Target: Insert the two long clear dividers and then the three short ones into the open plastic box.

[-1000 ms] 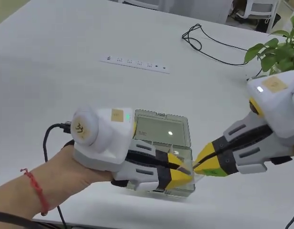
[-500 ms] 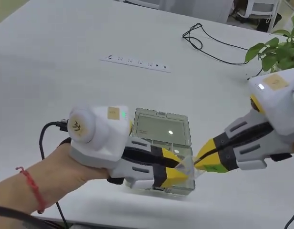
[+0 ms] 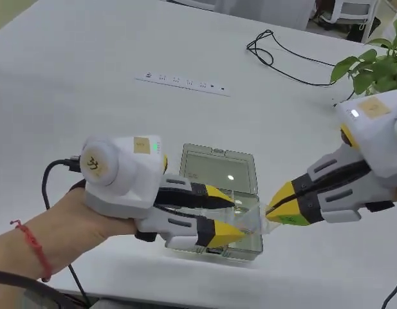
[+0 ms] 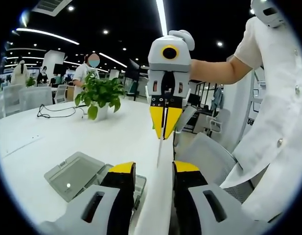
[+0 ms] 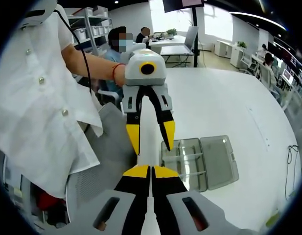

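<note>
Insertion step in hand: the right tongs (image 3: 270, 214) are pressed together on a clear divider (image 3: 253, 220), a thin, stiff, transparent strip held over the 3 o'clock edge of the open plastic box (image 3: 248, 252). The left tongs (image 3: 233, 217) come in from 9 o'clock and are spread, one tip on each side of the strip, not clamping it. Cannot tell if the piece is long or short. The box is shallow, rectangular, glossy see-through plastic, and its hinged lid (image 3: 217, 168) lies flat at 12 o'clock of the tray. In the right gripper view, what look like seated dividers (image 5: 182, 157) cross the tray. Next move likely needs the strip lined up with wall slots, kept upright and pressed down evenly. The counter (image 3: 89, 77) is white and matte.
</note>
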A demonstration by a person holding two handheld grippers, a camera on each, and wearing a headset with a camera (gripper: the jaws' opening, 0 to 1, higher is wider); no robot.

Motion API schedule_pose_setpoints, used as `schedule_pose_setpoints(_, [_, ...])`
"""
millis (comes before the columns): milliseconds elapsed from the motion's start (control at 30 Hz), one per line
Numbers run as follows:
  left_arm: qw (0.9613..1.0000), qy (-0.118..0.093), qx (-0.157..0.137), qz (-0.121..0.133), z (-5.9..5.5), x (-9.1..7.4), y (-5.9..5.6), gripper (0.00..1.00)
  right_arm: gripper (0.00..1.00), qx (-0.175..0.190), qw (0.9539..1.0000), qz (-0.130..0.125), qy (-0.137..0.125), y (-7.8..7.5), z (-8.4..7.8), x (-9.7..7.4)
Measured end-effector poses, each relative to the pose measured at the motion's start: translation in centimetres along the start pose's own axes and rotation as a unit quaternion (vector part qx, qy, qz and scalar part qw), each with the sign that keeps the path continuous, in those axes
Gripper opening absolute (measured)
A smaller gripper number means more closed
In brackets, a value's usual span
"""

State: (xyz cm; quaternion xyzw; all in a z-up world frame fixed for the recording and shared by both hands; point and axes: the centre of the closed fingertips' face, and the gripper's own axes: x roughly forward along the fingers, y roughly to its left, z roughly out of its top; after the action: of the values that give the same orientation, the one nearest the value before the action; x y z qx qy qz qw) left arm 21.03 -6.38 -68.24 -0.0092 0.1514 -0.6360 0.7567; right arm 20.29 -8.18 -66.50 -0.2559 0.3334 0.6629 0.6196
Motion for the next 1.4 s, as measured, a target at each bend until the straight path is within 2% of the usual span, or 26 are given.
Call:
schedule_pose_setpoints(500, [0.9991, 0.012, 0.003, 0.041, -1.2, -1.7, 1.8, 0.55, 0.03, 0.011, 0.9998, -0.016, 0.010, -1.3, -1.0, 0.1])
schedule_pose_setpoints(567, [0.9988, 0.011, 0.002, 0.049, -1.3, -1.9, 2.2, 0.62, 0.03, 0.013, 0.9996, -0.019, 0.013, -1.8, -1.3, 0.1])
schedule_pose_setpoints(667, [0.9982, 0.014, -0.001, 0.058, -1.6, -2.3, 2.9, 0.70, 0.03, 0.014, 0.9993, -0.027, 0.022, -2.4, -1.8, 0.4])
schedule_pose_setpoints(833, [0.9974, 0.018, -0.001, 0.070, -2.1, -3.0, 3.8, 0.76, 0.03, 0.014, 0.9982, -0.042, 0.040, -3.7, -2.7, 1.0])
schedule_pose_setpoints(933, [0.9964, 0.021, 0.002, 0.082, -2.4, -3.3, 4.6, 0.84, 0.03, 0.012, 0.9972, -0.052, 0.052, -4.4, -3.3, 1.5])
schedule_pose_setpoints(1033, [0.9960, 0.023, 0.003, 0.087, -2.6, -3.6, 5.0, 0.88, 0.03, 0.011, 0.9964, -0.057, 0.062, -5.0, -3.8, 2.1])
schedule_pose_setpoints(1200, [0.9956, 0.027, -0.002, 0.090, -3.1, -3.9, 5.5, 0.92, 0.03, 0.002, 0.9943, -0.065, 0.085, -6.6, -5.9, 3.4])
schedule_pose_setpoints(1400, [0.9949, 0.030, -0.008, 0.096, -3.5, -4.0, 5.8, 0.98, 0.03, -0.005, 0.9931, -0.065, 0.098, -6.9, -6.1, 4.2])
